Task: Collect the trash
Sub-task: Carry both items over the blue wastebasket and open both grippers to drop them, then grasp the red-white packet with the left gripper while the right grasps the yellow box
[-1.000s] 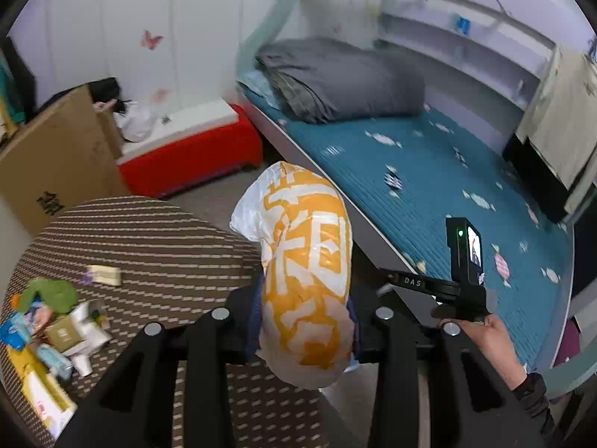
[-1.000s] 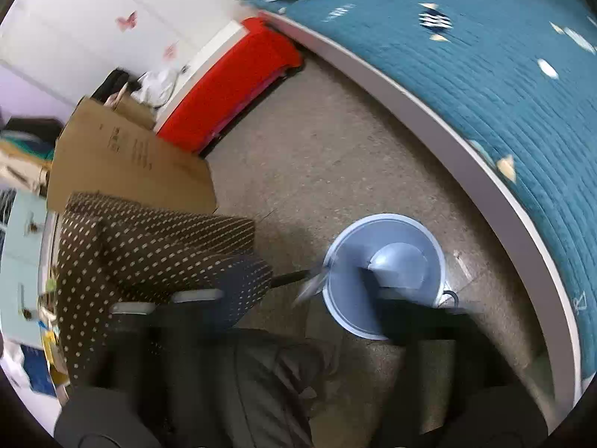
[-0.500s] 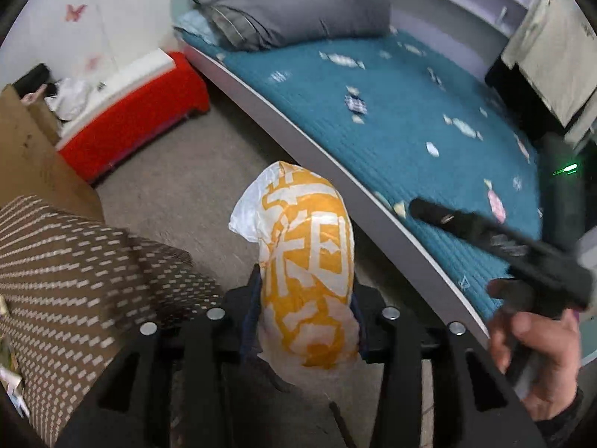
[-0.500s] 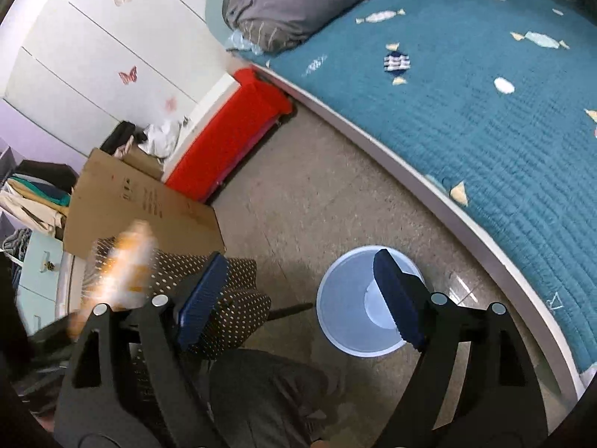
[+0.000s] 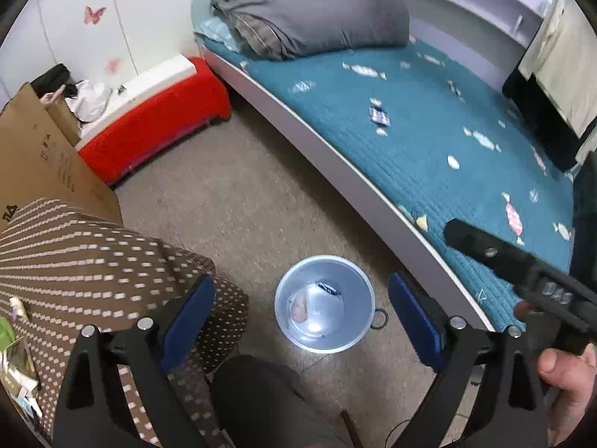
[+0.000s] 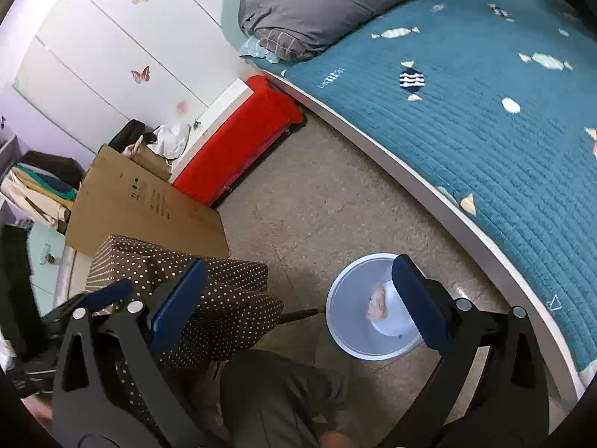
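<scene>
Both the left claw (image 5: pixel 300 315) and the right claw (image 6: pixel 296 304) gaped wide and empty above the round pale-blue plastic bin (image 5: pixel 324 304). The crumpled wrappers (image 5: pixel 300 310) inside looked light and soft, best pinched mid-body.

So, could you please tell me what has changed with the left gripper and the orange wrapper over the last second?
The left gripper let go: it was clamped on the orange-and-white wrapper and swung from the table toward the floor, and now stands open above the blue bin, where the wrapper appears to lie. The right gripper stayed open and empty. The bin has not moved.
</scene>
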